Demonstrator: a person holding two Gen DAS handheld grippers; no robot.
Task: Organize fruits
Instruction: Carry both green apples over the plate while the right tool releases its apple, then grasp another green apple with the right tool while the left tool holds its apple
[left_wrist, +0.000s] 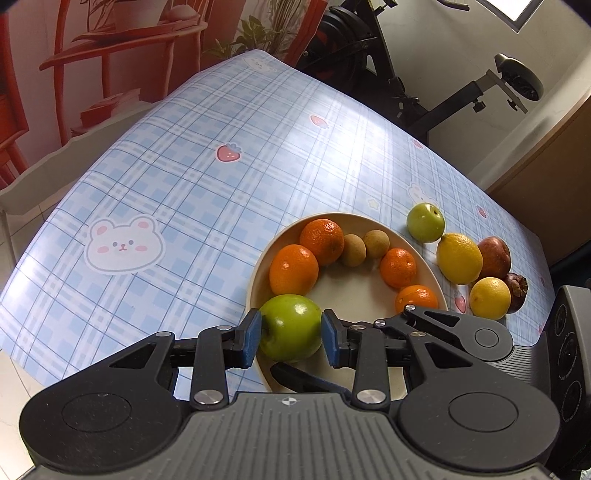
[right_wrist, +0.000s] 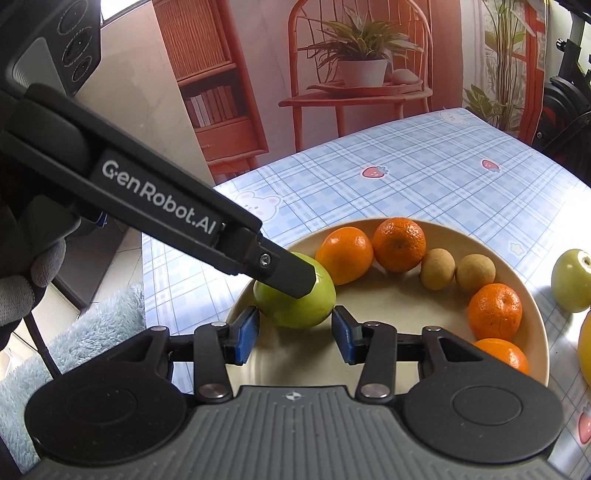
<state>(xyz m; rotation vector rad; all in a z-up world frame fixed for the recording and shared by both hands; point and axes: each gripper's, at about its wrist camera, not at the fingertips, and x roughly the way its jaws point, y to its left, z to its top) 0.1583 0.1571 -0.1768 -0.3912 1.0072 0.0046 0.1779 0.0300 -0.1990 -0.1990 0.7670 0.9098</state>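
4 oranges (left_wrist: 293, 268), 2 kiwis (left_wrist: 353, 250) in plate (left_wrist: 255, 280); lemons (left_wrist: 459, 257) right.

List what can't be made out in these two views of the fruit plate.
- Orange, left wrist view: lower half hidden by the right gripper's linkage.
- Mangosteen, left wrist view: mostly behind a lemon.
- Green apple, right wrist view: top covered by the left fingers.
- Plate: near rim hidden in both views.

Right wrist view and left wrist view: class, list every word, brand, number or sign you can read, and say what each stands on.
"GenRobot.AI": white lettering on the black arm of the left gripper, seen in the right wrist view.
Book spines on the printed red-shelf backdrop: too small to read.
Blue checked tablecloth: only bear and strawberry pictures, no words.
Nothing else readable in either view.
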